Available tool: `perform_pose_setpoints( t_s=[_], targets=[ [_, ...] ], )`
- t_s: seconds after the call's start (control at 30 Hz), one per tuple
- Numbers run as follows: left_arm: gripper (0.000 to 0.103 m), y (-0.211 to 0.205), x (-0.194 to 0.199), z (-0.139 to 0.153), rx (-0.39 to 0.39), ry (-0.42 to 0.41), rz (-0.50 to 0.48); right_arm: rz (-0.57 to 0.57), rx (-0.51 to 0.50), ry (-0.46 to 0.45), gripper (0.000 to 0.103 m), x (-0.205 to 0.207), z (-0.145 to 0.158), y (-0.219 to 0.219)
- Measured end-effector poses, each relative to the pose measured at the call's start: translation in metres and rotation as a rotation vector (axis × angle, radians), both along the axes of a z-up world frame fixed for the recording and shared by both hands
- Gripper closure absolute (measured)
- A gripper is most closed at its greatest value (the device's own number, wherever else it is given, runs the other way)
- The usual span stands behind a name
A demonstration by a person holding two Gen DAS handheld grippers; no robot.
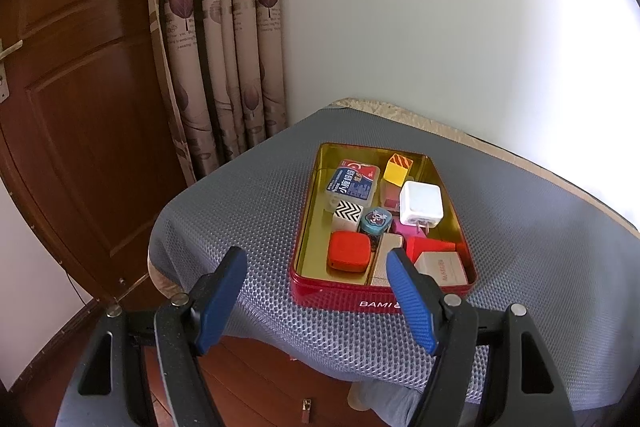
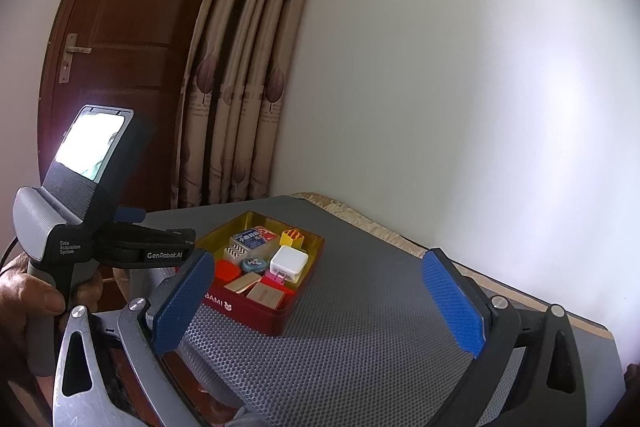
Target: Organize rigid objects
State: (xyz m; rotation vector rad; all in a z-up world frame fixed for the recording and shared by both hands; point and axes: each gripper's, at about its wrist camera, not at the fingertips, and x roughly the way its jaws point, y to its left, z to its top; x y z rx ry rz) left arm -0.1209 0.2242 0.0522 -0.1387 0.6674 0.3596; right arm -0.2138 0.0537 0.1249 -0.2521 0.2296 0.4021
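Both tongs, left gripper (image 1: 316, 267) and right gripper (image 2: 316, 291), hang spread and empty before the red tin (image 1: 340, 293) on the grey mat (image 1: 240, 203). We judge its small blocks light, stiff and smooth; the white charger (image 1: 421, 206) is best pinched across its flat sides.

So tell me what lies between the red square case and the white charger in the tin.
In the left wrist view, a small teal case sits between the red square case and the white charger, inside the red tin.

We find the tin (image 1: 320, 291) lying on the mat (image 1: 248, 195), with the charger (image 1: 421, 205), the blocks and the small boxes inside it. Behind the mat hangs the curtain (image 1: 224, 59), and the door (image 1: 80, 99) stands left of that.
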Motion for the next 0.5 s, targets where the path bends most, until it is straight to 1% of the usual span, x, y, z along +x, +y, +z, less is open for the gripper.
perform_pose_setpoints(
  t_s=[0.1, 0.2, 0.23, 0.47, 0.5],
  targets=[
    [0.029, -0.001, -0.002, 0.001, 0.009, -0.029, -0.006, 0.007, 0.001, 0.001, 0.001, -0.001, 0.0, -0.001],
    [0.029, 0.001, -0.008, 0.004, -0.016, -0.088, -0.015, 0.012, -0.002, 0.006, 0.001, -0.002, -0.001, -0.002],
    [0.029, 0.001, -0.008, 0.005, -0.014, -0.094, -0.01, 0.012, -0.003, 0.009, 0.001, -0.002, -0.001, -0.002],
    [0.029, 0.002, -0.005, 0.003, -0.023, -0.072, -0.025, 0.006, -0.011, 0.011, 0.001, -0.001, -0.002, -0.008],
    [0.029, -0.001, -0.005, 0.004, -0.008, -0.069, -0.029, 0.001, -0.015, 0.009, 0.001, -0.002, -0.002, -0.011]
  ],
)
